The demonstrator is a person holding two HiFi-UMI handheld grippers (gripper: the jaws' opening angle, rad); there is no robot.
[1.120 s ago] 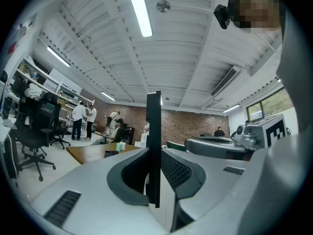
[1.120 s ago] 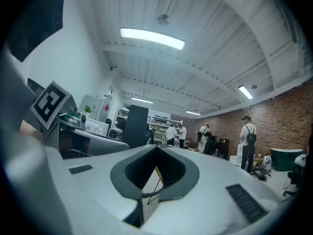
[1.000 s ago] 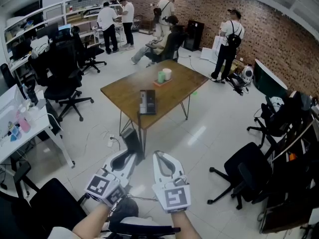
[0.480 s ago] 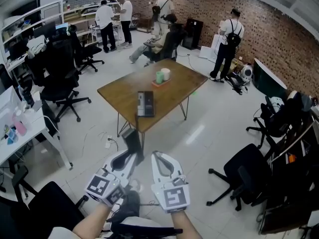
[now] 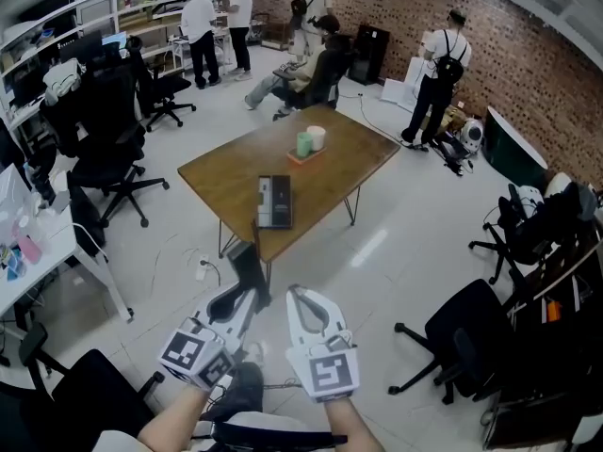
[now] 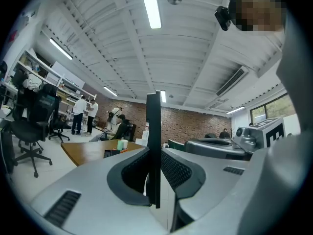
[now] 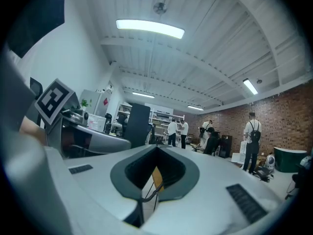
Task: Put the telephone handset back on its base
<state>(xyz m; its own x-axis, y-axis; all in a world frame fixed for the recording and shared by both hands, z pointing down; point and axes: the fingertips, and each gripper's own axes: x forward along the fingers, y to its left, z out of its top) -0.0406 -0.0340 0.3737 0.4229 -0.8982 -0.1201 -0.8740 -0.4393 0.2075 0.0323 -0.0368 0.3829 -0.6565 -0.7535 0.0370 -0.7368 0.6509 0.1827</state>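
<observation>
A dark telephone (image 5: 274,201) lies flat near the front edge of the wooden table (image 5: 226,172), well ahead of both grippers. My left gripper (image 5: 247,295) is held low over the floor, shut on a black flat oblong thing (image 5: 251,266) that sticks up from its jaws. In the left gripper view this thing (image 6: 153,131) stands edge-on between the jaws of the left gripper (image 6: 153,153). Whether it is the handset I cannot tell. My right gripper (image 5: 300,295) is beside the left one. Its jaws meet at the tips, and in the right gripper view the right gripper (image 7: 156,151) holds nothing.
Two cups (image 5: 310,140) stand on a tray at the table's far side. Office chairs stand at the left (image 5: 108,149) and at the lower right (image 5: 466,332). A white desk (image 5: 38,243) is at the left. A power strip (image 5: 205,269) lies on the floor. Several people stand by the brick wall.
The view has shifted a little, so the table and telephone sit slightly lower and further left. Both grippers keep their places and grips.
</observation>
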